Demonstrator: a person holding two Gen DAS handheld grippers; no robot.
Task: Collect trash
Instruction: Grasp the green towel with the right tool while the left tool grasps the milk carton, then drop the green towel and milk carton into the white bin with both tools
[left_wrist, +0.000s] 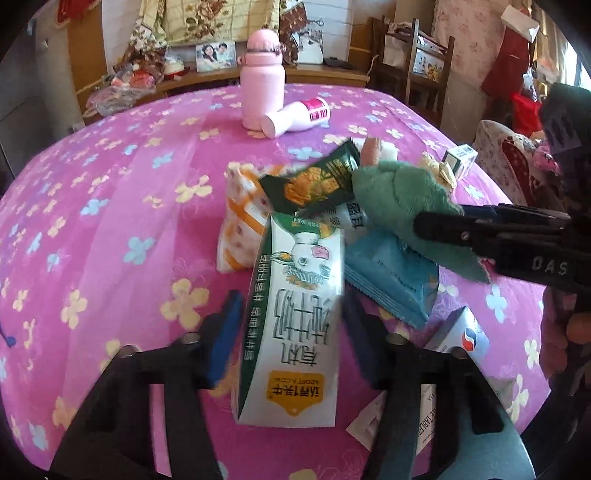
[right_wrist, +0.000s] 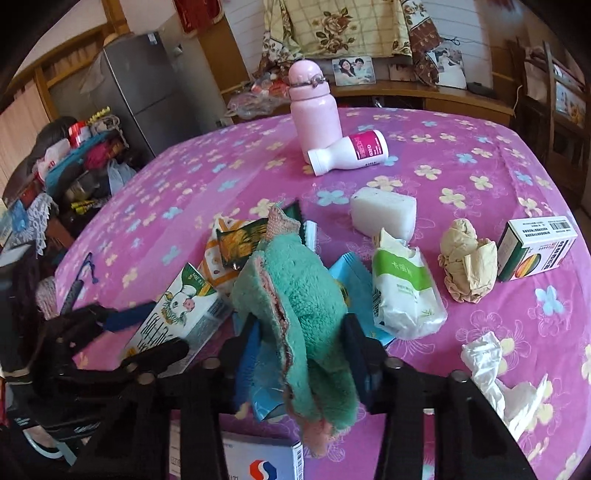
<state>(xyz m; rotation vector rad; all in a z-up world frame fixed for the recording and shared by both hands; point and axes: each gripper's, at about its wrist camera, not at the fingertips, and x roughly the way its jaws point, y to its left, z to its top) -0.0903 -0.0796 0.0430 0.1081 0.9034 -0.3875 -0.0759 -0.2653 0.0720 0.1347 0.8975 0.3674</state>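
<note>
A white and green milk carton lies on the pink flowered tablecloth between the fingers of my left gripper; the jaws stand just off its sides, open. The carton also shows in the right wrist view. My right gripper is shut on a green fluffy cloth, held above a pile of wrappers. The pile holds a dark green snack wrapper, an orange and white packet and a blue packet. The right gripper shows in the left wrist view.
A pink flask stands at the far side with a white bottle lying beside it. To the right lie a white sponge block, a tissue pack, crumpled brown paper, a medicine box and white tissue.
</note>
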